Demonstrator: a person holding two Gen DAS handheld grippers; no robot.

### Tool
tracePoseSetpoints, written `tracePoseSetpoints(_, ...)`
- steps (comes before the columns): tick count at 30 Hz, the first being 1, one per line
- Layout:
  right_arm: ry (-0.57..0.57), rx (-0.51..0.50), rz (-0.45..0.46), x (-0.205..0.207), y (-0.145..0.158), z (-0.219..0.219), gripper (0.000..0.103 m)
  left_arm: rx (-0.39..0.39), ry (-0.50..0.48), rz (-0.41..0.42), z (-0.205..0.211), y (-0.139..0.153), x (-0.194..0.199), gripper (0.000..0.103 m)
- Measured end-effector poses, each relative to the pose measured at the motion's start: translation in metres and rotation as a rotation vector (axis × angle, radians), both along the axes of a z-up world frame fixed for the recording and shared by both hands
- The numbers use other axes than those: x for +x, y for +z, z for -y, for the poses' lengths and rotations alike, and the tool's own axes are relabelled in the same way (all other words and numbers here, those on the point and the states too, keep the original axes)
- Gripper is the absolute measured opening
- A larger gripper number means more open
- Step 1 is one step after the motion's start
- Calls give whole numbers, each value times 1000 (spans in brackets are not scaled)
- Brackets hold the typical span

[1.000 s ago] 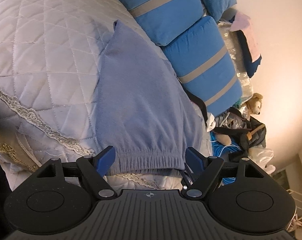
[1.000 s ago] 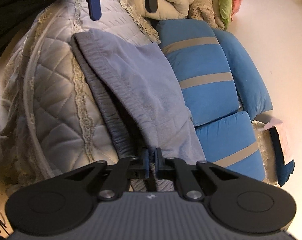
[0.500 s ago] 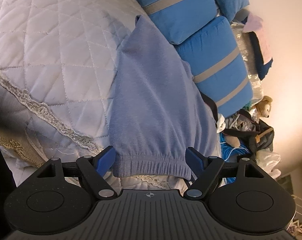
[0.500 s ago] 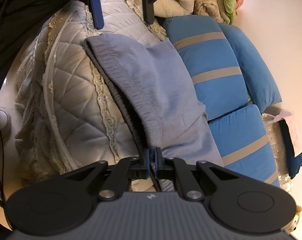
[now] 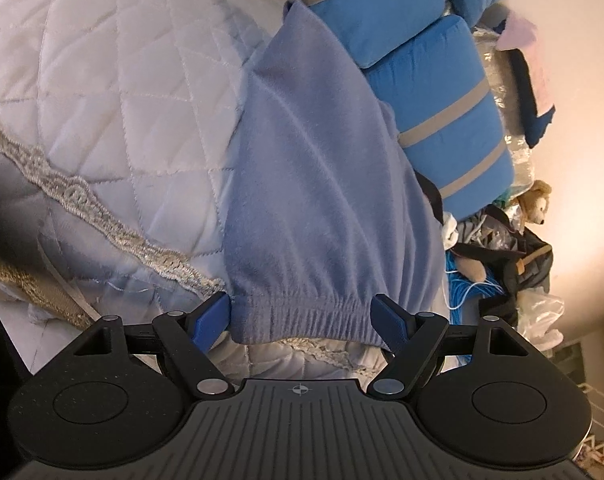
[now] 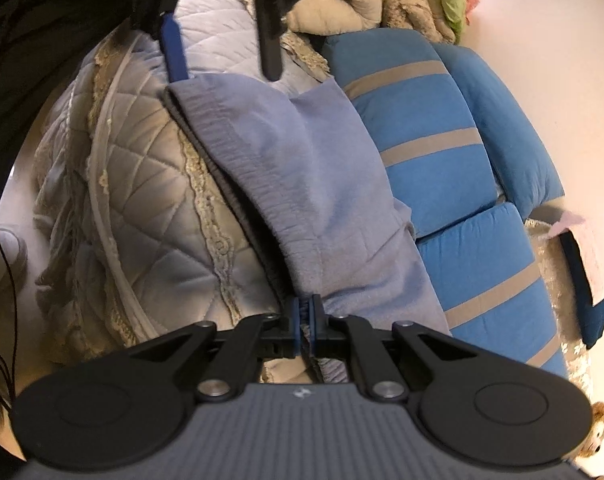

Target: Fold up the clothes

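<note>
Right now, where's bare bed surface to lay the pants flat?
Free: quilted bedspread, between the blue pants and its lace trim. Crowded: blue striped cushions hard against the pants' other side, clutter and a plush bear beyond.

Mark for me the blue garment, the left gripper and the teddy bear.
blue garment (image 5: 326,200): left wrist view, middle of the fabric.
left gripper (image 6: 222,60): right wrist view, between its fingertips.
teddy bear (image 5: 536,204): left wrist view, its head.

Trousers (image 5: 322,184) lie on the quilt (image 5: 102,100) (cushions (image 5: 442,92) just beside, right).
</note>
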State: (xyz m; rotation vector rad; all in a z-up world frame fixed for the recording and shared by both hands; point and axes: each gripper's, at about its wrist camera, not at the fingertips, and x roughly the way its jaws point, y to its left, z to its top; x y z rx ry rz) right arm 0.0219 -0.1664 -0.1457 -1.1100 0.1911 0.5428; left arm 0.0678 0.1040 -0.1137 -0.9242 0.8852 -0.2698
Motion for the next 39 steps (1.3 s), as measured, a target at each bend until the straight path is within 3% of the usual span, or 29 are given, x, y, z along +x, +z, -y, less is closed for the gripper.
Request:
tracePoseSetpoints(6, -12, 18, -6, 1, 0, 0, 0, 3, 10, -5, 2, -2, -1, 76)
tracePoseSetpoints(11, -15, 18, -6, 2, -3, -1, 0, 120, -12, 7, 18, 5, 2, 74)
tracePoseSetpoints(12, -16, 19, -7, 2, -3, -1, 0, 154, -17, 8, 21, 8, 2, 69)
tracePoseSetpoints(14, -17, 17, -5, 2, -3, -1, 0, 235, -18, -3, 27, 12, 2, 35)
tracePoseSetpoints(15, -18, 17, -4, 2, -3, -1, 0, 274, -15, -13, 27, 13, 2, 23)
tracePoseSetpoints(17, -19, 18, -4, 2, -3, -1, 0, 260, -20, -9, 21, 14, 0, 9)
tracePoseSetpoints(22, -20, 30, -13, 2, -2, -3, 0, 175, -40, 11, 4, 16, -5, 7)
tracePoseSetpoints(27, -28, 43, -26, 5, -2, -4, 0, 153, -47, 0, 1, 17, -2, 7)
tracePoseSetpoints(28, -33, 49, -27, 5, -1, -3, 11, 157, -46, -3, 2, 16, 0, 7)
tracePoseSetpoints(30, -53, 77, -35, 4, 3, 0, 46, 160, -47, -6, 3, 15, 1, 7)
tracePoseSetpoints(32, -86, 145, -61, 3, 13, 8, 70, 157, -47, -7, 3, 15, 1, 7)
tracePoseSetpoints(39, -340, 512, -294, 35, 56, 70, 75, 148, -45, -12, 3, 12, 2, 8)
